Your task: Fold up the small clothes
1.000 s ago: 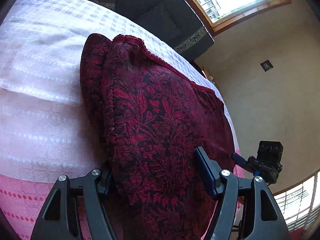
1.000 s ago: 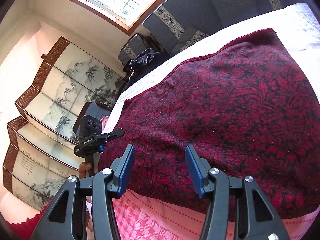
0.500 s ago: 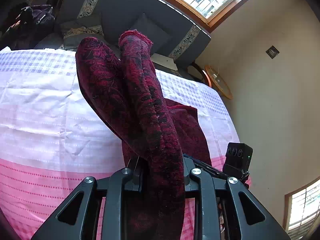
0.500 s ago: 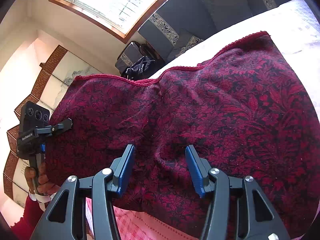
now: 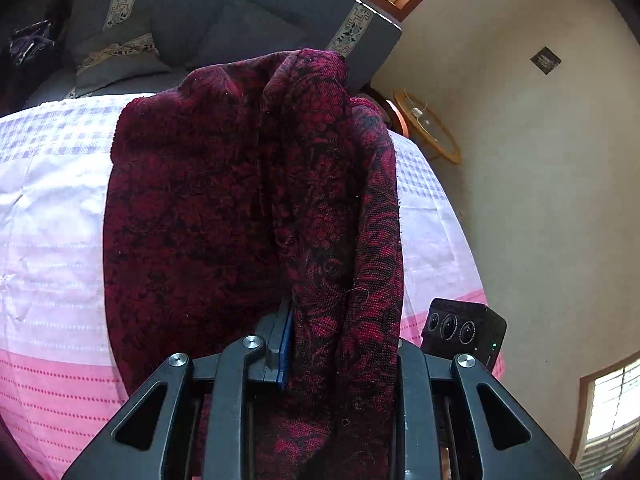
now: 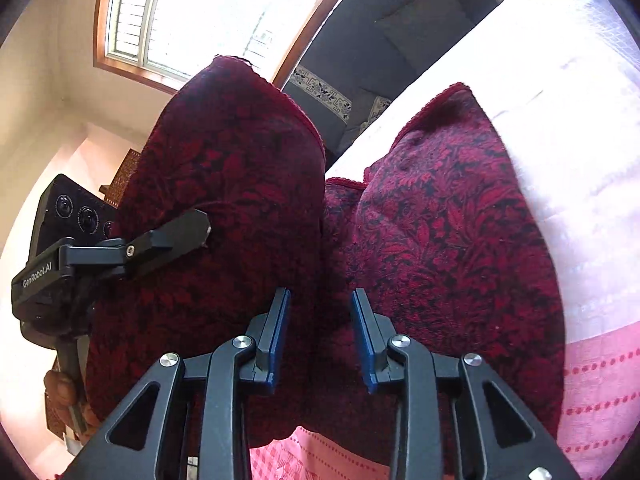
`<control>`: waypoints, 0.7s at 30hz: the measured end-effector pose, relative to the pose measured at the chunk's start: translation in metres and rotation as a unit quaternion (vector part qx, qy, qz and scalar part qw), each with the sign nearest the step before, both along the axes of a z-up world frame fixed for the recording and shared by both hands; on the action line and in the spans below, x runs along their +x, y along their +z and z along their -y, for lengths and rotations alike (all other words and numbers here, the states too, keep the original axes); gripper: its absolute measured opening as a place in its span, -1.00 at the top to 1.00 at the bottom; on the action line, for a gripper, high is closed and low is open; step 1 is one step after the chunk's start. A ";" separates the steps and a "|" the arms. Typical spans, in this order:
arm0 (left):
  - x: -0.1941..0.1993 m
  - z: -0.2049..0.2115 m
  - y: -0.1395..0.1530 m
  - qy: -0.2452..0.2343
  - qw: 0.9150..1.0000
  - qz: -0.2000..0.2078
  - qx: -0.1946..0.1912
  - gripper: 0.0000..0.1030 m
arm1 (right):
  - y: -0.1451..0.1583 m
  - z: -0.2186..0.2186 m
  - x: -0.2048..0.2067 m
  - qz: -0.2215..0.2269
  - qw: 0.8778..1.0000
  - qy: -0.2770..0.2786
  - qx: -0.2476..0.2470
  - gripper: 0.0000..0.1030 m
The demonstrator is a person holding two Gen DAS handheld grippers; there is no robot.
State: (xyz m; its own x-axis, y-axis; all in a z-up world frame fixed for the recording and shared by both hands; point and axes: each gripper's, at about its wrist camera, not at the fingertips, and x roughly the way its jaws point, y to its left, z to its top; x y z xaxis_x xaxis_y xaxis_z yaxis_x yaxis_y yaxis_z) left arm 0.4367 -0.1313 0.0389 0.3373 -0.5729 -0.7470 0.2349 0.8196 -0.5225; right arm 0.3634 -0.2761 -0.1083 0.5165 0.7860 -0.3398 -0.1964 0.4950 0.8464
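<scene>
My left claw (image 5: pixel 320 344) is clamped on a bunched fold of the dark red patterned cloth (image 5: pixel 224 216), which rises up the middle of the frame and drapes over the white and pink bedspread (image 5: pixel 48 264). My right claw (image 6: pixel 320 336) stands apart, pads bare, low in the frame above the cloth's flat half; the lifted half fills centre left.

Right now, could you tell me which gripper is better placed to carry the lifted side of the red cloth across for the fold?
Left. The left gripper is shut on the red floral cloth, holding one side raised off the bedspread. The right gripper is open, gripping nothing.
</scene>
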 end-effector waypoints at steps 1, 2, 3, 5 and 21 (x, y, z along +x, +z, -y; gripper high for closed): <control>0.003 0.008 -0.008 -0.011 1.000 0.002 -0.013 0.46 | -0.003 0.006 -0.001 -0.005 1.000 -0.006 0.002 0.43; 0.004 0.011 -0.015 -0.018 0.999 0.006 -0.031 0.43 | -0.007 0.011 -0.001 -0.011 1.000 -0.009 0.000 0.46; 0.005 0.012 -0.021 -0.025 0.999 0.008 -0.048 0.37 | -0.011 0.015 -0.002 -0.018 1.000 -0.010 0.004 0.46; 0.006 0.009 -0.028 -0.033 0.996 0.006 -0.080 0.30 | -0.019 0.024 -0.003 -0.030 0.999 -0.010 0.021 0.46; -0.072 -0.049 -0.051 -0.072 0.988 0.102 -0.091 -0.29 | -0.003 0.070 0.015 -0.058 0.996 -0.012 0.065 0.06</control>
State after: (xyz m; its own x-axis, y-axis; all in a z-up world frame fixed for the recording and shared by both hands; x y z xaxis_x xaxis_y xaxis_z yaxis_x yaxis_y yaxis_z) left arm 0.3647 -0.0820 -0.0119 0.3743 -0.7445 -0.5529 0.4581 0.6668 -0.5878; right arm 0.3787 -0.3461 -0.1111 0.4997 0.8150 -0.2936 -0.0832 0.3825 0.9202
